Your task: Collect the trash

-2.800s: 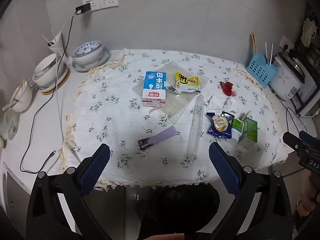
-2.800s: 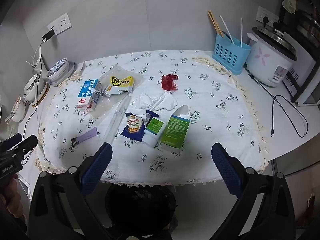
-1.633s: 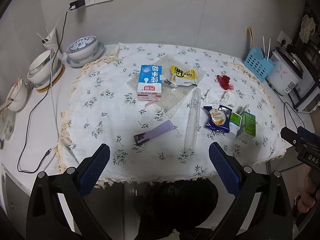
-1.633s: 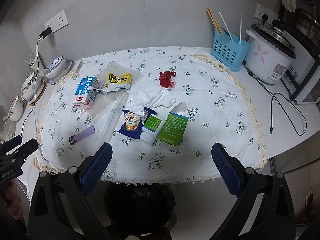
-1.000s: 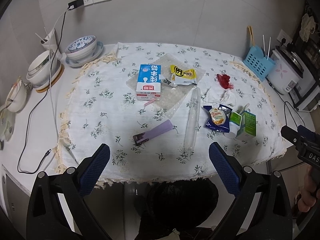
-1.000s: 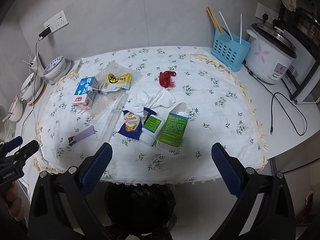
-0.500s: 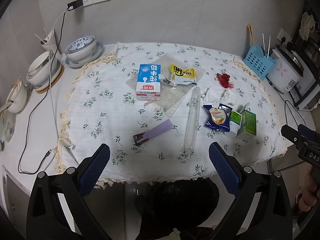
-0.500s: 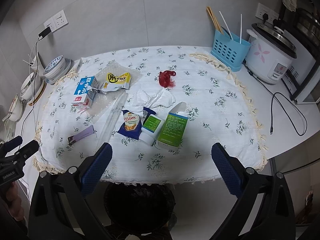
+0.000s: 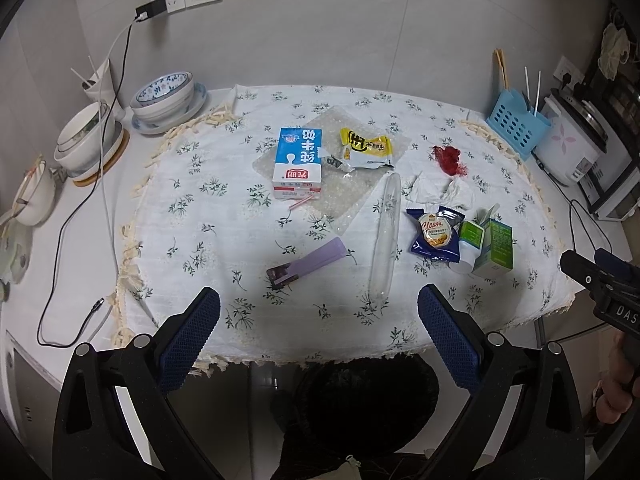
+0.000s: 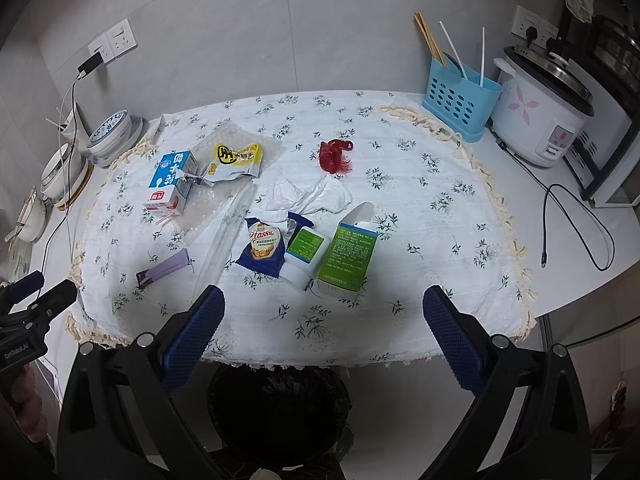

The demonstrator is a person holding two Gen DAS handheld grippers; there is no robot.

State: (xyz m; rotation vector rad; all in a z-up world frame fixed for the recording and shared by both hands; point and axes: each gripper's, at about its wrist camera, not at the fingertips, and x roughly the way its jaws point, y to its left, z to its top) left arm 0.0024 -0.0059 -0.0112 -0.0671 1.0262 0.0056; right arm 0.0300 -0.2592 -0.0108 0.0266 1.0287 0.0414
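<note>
My right gripper (image 10: 320,320), fingers spread and empty, sits nearest the green carton (image 10: 347,258), lengthwise ahead; my left gripper (image 9: 318,322), likewise spread, faces the purple wrapper (image 9: 306,265).

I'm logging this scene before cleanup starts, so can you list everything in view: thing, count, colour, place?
milk carton: 1, blue and white, lying mid-cloth
snack packet: 1, yellow, right of the carton
bubble wrap sheet: 1, clear, under both
plastic tube: 1, clear, centre
purple wrapper: 1, near front edge
cookie packet: 1, dark blue
white bottle: 1, green label, lying
green box: 1, open flap
tissue: crumpled, white
red scrap: 1, towards the back
bin: 1, black, below table edge
bowls: several, left counter
utensil holder: 1, blue
rice cooker: 1, white
left gripper: open, empty
right gripper: open, empty
</note>
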